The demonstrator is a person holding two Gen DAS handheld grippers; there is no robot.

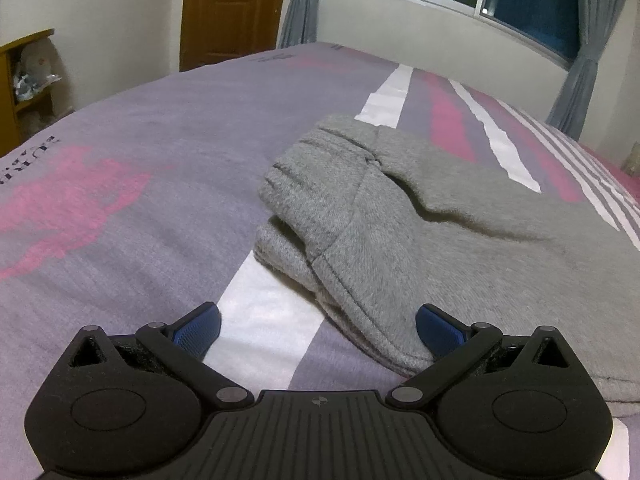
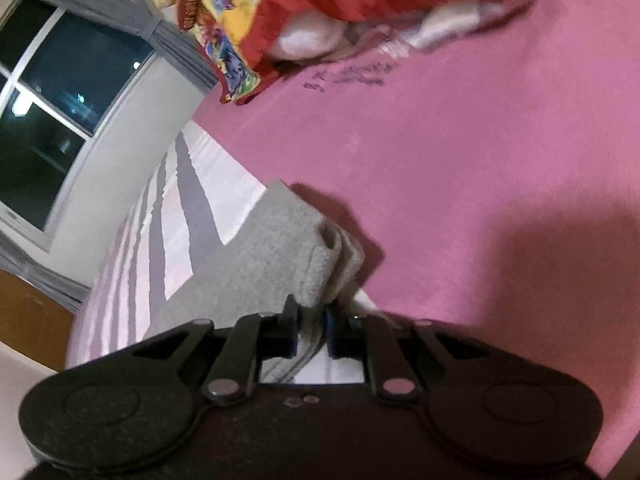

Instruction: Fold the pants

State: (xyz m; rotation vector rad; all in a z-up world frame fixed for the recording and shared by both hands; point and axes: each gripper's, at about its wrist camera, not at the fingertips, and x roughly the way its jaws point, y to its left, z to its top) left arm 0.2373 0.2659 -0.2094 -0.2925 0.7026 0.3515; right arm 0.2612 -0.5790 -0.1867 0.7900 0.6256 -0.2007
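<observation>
Spread across the bed (image 1: 132, 152), a striped pink, purple and white cover is carrying the grey pants (image 1: 420, 232), which are lying already doubled into a thick bundle. Nearest the left gripper (image 1: 318, 326), their folded edge is running away and leftward from between its 2 wide-open jaws, which are gripping nothing. At the other end, the right gripper (image 2: 311, 330) is pinching a layered corner of the pants (image 2: 256, 260) between nearly closed jaws. Judging by this, the left gripper is nearer the free edge it must take.
</observation>
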